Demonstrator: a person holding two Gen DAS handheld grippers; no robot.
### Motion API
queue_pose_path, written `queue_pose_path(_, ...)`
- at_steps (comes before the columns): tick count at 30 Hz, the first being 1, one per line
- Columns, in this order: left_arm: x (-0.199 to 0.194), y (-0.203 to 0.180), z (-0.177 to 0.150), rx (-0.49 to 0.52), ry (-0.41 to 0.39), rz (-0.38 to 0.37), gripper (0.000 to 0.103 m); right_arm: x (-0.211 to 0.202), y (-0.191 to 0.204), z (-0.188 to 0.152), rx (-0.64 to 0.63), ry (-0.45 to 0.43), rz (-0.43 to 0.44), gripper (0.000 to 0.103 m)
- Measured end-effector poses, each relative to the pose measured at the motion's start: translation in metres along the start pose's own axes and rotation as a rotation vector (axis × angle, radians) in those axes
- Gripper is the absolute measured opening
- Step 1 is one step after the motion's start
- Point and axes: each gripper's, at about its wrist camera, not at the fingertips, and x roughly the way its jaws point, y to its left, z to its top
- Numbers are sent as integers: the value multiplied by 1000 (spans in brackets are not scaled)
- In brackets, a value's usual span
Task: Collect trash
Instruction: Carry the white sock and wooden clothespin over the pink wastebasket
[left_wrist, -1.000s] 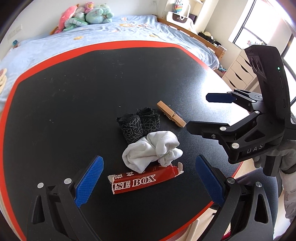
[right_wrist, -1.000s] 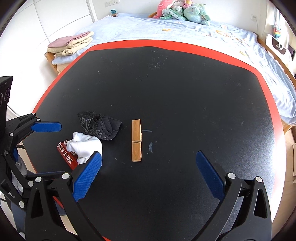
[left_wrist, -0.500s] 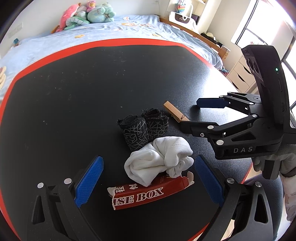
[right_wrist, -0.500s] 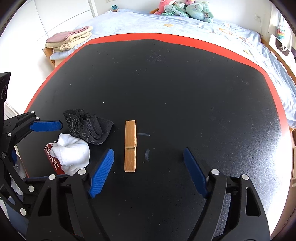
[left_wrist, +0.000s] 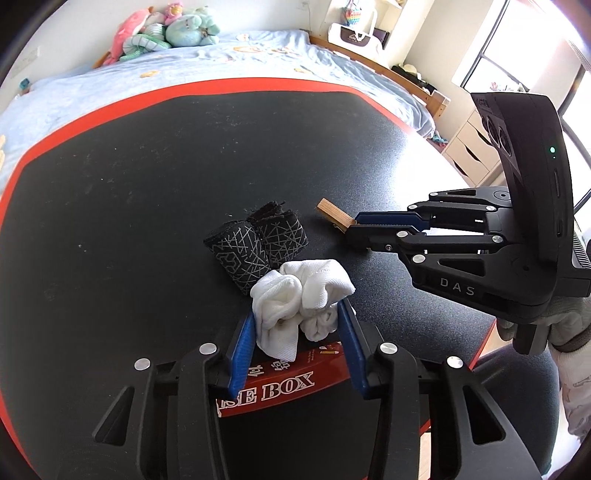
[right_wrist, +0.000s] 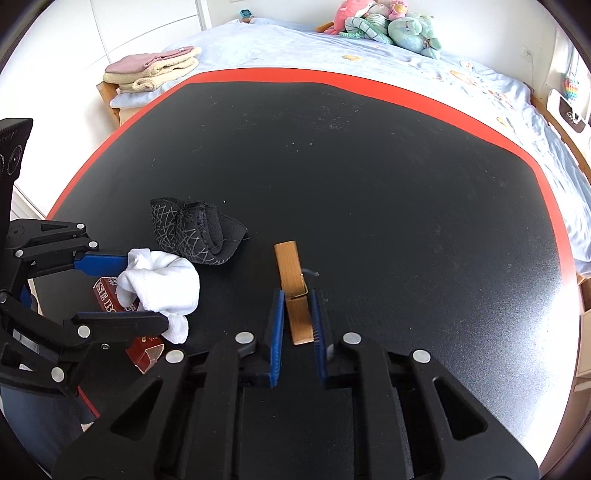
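- Risk: left gripper (left_wrist: 301, 343) jaws closing around white sock bundle (left_wrist: 301, 297), soft and loosely rolled; likely to unroll or slide out of pinch on lift.
- Risk: red carton marked "SE BOX" (left_wrist: 280, 384) lying under sock bundle and beneath left jaws; could get dragged or tipped toward near table edge when bundle comes up.
- Risk: right gripper (right_wrist: 297, 325) jaws clamped on lower end of wooden clothespin (right_wrist: 293, 291); grip well off centre, so pin may pivot or squirt out.
- Risk: both grippers close together over same small patch; collision possible if lifted carelessly.
- Risk: black patterned socks (left_wrist: 256, 243) touching white bundle; may snag and travel along.
- Pose left: pitched steeply down toward table (left_wrist: 110, 184), jaws straddling bundle at near edge.
- Pose right: likewise pitched down, just right of left gripper; gloved hand (left_wrist: 561, 328) gripping handle visible in left wrist view.
- Location: all items clustered on near part of black table; no bin in view.
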Motion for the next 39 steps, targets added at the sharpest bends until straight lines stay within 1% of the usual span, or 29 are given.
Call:
queue_pose_path(3,-2,0,0,-2,-2,-7,34,-2,0,-2,4,-3,1,12)
queue_pose_path(6,-5,-1,0,1,-4,-9,31,-7,1,-2,10,-11,-1,12)
queue_pose_path(14,-19,-8,3,8,-32,-13,29,-29,2,-2,23,-38,-6,12)
queue_pose_path(24,-61,-17,-4,19,-79,12,29,-73,8,-13,38,-80,2,12)
queue_pose_path(31,-90,-31,-11,27,-108,34,29,-116,23,-33,30,-112,9,12)
queue_pose_path(39,-121,-44,-38,31,-141,50,29,-160,48,-65,16,-138,32,12)
